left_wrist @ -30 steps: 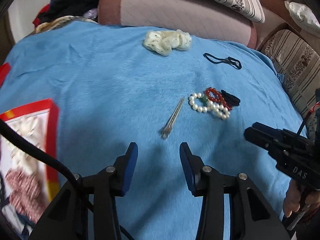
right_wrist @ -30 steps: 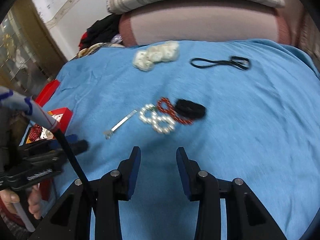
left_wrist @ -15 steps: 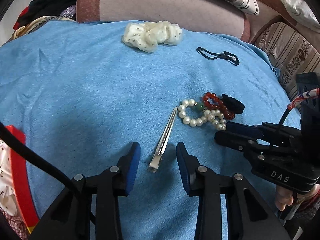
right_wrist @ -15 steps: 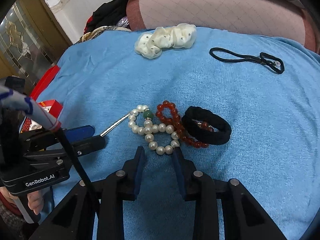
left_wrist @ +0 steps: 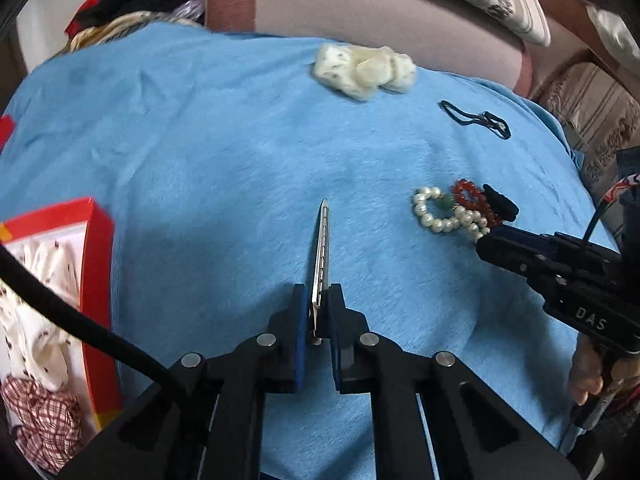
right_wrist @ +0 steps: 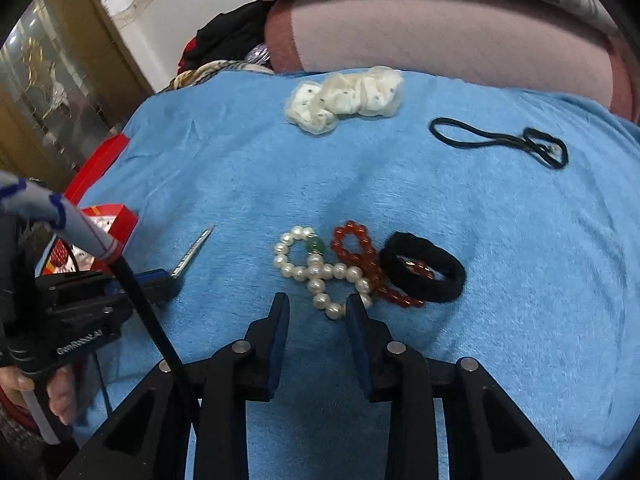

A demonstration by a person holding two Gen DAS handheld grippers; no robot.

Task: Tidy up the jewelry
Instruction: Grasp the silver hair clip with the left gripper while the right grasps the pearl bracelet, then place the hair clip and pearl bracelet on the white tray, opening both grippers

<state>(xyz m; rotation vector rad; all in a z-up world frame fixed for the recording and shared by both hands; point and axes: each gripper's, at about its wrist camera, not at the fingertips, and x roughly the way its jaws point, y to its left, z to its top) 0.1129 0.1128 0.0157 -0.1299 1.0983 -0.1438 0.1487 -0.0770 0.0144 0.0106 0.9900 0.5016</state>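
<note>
My left gripper (left_wrist: 319, 308) is shut on the near end of a silver hair clip (left_wrist: 322, 248), which points away over the blue cloth; the clip also shows in the right wrist view (right_wrist: 192, 254). My right gripper (right_wrist: 318, 310) is open, its jaws on either side of the near loop of a white pearl bracelet (right_wrist: 316, 270). A red bead bracelet (right_wrist: 362, 256) and a black hair tie (right_wrist: 422, 268) lie tangled just right of the pearls. This cluster (left_wrist: 456, 210) sits right of the clip in the left wrist view.
A cream scrunchie (right_wrist: 346, 98) and a thin black elastic (right_wrist: 504, 140) lie farther back on the blue cloth (right_wrist: 520, 240). A red-rimmed box (left_wrist: 94, 280) with fabric items stands at the left. Cushions (right_wrist: 440, 36) border the far side.
My left gripper closed on the hair clip, which now points straight ahead. My right gripper moved in on the pearl bracelet and stays open.
</note>
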